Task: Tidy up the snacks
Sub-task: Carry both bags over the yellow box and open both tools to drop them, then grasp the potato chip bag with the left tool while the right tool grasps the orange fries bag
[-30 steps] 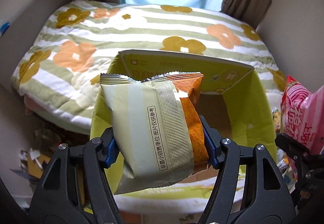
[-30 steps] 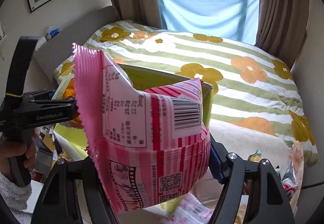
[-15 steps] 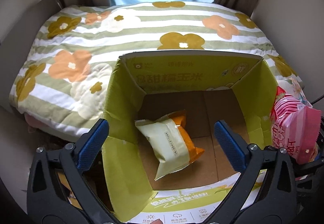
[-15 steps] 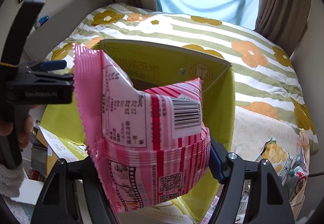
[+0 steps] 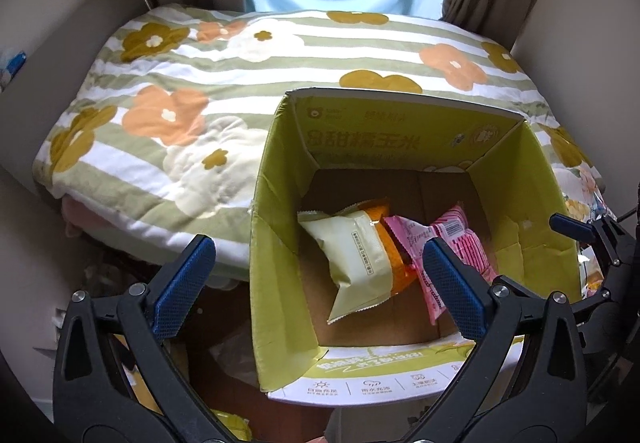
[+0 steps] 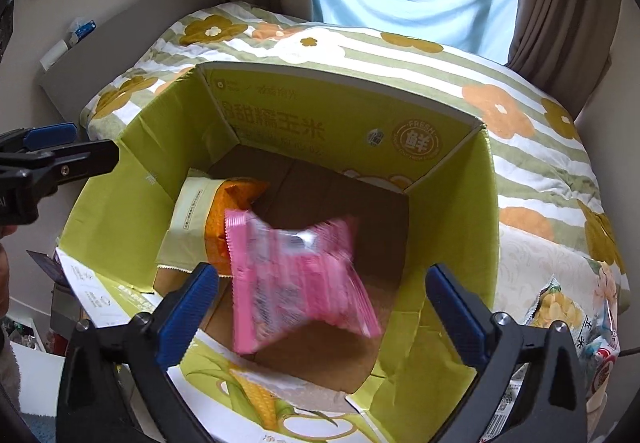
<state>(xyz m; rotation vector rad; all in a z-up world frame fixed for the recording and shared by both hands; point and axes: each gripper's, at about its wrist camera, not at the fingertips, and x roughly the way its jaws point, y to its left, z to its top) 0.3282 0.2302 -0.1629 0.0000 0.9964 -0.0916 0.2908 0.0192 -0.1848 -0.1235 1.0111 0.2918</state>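
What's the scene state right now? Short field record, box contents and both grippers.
container: green cardboard box, flaps open, standing against the floral bed
in box: cream-and-orange snack bag lying on the floor of the box; pink snack bag beside it
pink bag: motion-blurred in the right wrist view
left gripper: open, nothing between the pads
right gripper: jaws opening, pads clear of the pink bag
outside box: more snack packets on the bed at the right
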